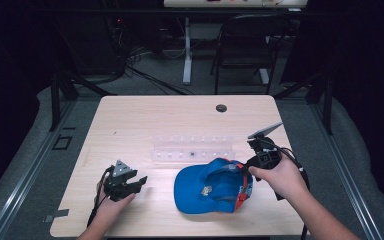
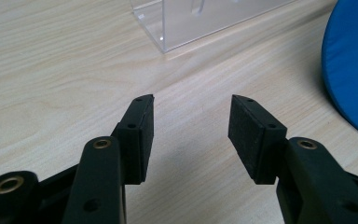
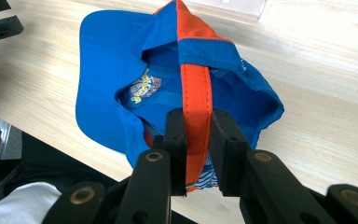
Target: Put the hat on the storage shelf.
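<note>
With the right gripper [image 3: 198, 140] clamped on the orange strap [image 3: 196, 88] of the blue cap [image 1: 212, 187] near the table's [image 1: 130, 120] front edge, lifting is in hand; the left gripper [image 2: 191, 130], jaws apart and empty, should next support the brim.

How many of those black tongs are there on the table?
2. The left black tongs rest open on the light wooden table, left of the blue fabric cap; the right tongs grip the cap's orange strap.

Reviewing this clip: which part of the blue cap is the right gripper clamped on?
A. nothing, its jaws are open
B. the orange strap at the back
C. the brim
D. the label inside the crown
B: in the right gripper view the right gripper pinches the orange strap of the blue cap.
</note>
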### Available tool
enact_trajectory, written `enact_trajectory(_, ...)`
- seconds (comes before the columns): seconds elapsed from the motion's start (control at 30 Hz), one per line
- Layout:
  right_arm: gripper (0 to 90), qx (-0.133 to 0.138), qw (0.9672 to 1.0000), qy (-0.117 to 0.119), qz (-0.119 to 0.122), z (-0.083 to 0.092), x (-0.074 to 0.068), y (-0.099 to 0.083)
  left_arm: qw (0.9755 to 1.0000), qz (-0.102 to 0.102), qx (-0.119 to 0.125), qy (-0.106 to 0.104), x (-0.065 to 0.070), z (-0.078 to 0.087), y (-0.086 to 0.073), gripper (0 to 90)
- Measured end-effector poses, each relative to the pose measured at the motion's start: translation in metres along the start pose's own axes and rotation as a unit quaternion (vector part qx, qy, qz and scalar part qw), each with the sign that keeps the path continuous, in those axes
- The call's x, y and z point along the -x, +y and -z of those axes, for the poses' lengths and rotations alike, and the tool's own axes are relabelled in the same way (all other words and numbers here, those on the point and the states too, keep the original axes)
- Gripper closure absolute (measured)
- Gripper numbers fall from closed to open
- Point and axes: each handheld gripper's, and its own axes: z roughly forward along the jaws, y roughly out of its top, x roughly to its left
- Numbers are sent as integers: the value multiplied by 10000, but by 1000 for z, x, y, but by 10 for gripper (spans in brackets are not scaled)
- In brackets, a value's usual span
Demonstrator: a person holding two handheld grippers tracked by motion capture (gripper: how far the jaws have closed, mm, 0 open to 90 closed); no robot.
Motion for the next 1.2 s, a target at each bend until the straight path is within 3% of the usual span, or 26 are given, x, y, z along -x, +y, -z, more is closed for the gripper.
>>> enact_trajectory(0.5, 777, -124, 9996, -226, 121, 20, -20, 16, 10000, -1, 6, 4, 0, 0, 0, 510)
enact_trajectory(0.83, 778, -130, 9996, -216, 158, 33, -28, 26, 10000, -24, 0, -3, 0, 0, 0, 510)
enact_trajectory(1.0, 777, -158, 9997, -87, 184, 39, -30, 31, 10000, -21, -5, -1, 0, 0, 0, 510)
enact_trajectory(1.2, 778, -164, 9992, 365, 50, 49, -31, 38, 10000, -26, -2, -6, 0, 0, 0, 510)
